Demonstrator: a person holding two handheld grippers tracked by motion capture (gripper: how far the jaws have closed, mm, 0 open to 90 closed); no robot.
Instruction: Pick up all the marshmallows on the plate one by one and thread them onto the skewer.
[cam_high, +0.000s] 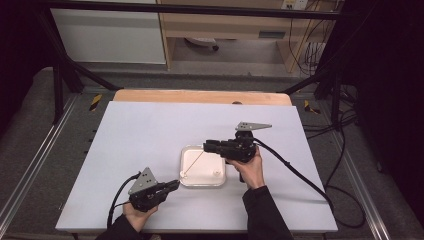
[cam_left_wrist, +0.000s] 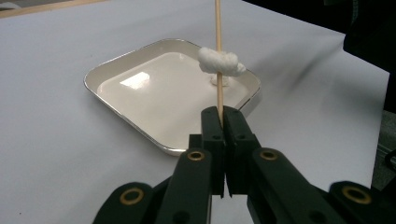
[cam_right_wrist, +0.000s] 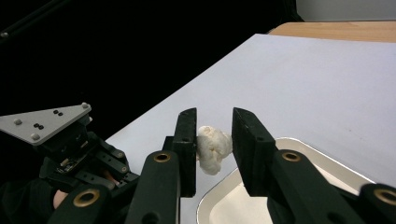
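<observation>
Spreading wide, the white surface (cam_high: 150, 130) carried a shallow white tray (cam_high: 187, 177) near its middle. Over it, the left hand-held gripper (cam_left_wrist: 223, 116) was clenched on a thin wooden skewer (cam_left_wrist: 218, 56) with a small white lump (cam_left_wrist: 219, 61) threaded on. The right hand-held gripper (cam_right_wrist: 214, 135) sat parted around that lump, unclenched. It looked soft, light, crumpled and squashable, so I'd pinch its sides gently.

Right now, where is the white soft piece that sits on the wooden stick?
In the left gripper view, the white piece is threaded on the stick above the tray, past the left gripper; the right gripper has its jaws around it.
</observation>
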